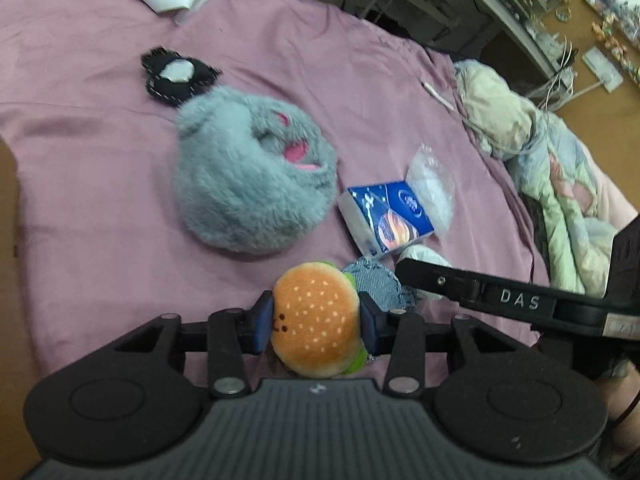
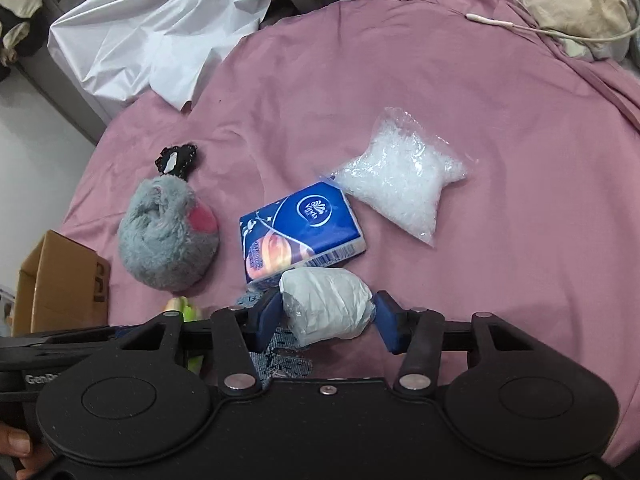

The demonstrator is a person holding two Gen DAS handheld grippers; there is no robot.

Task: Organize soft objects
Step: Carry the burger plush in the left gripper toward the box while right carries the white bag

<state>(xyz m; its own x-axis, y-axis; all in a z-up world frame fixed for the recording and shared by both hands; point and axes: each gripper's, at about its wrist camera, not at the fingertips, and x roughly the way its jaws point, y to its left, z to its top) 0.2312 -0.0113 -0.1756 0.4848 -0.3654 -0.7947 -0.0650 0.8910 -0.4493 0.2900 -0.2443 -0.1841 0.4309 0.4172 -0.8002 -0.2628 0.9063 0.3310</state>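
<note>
two grippers, two soft things held over a mauve bedsheet

where the left wrist camera looks down its fingers, the left gripper [image 1: 316, 322] has its blue pads pressed against both sides of a burger plush [image 1: 316, 320], a round, stitched toy with a tan sesame-dotted bun, a small embroidered face and green felt lettuce at the edge. beyond it lies a scrap of frayed blue denim [image 1: 374, 282], partly under the toy. farther up the wrinkled mauve bedsheet [image 1: 80, 160] sits a domed grey furry plush [image 1: 252, 176] with pink patches, and touching its far edge a flat black felt patch [image 1: 178, 76] with white stitching and a white centre. to the right lie a glossy blue tissue pack [image 1: 386, 216] and a clear crinkled bag [image 1: 434, 184] just beside it. a bunched pastel quilt [image 1: 560, 200] is heaped at the right edge.

in the right wrist view, the right gripper [image 2: 326, 312] is closed to the width of a white wrapped bundle [image 2: 326, 306], a lumpy oval in wrinkled, papery-looking wrap, with a pad on each end. the denim scrap [image 2: 280, 360] shows beneath it. the tissue pack [image 2: 302, 232] touches the bundle's far side, and the clear bag of white granules [image 2: 404, 180] lies just beside the pack's far corner. the grey furry plush [image 2: 168, 236] sits left, the black patch [image 2: 176, 160] at its far edge. a brown cardboard box [image 2: 60, 280] stands off the bed's left edge, and crumpled white plastic sheeting [image 2: 160, 32] lies at the far left.
</note>
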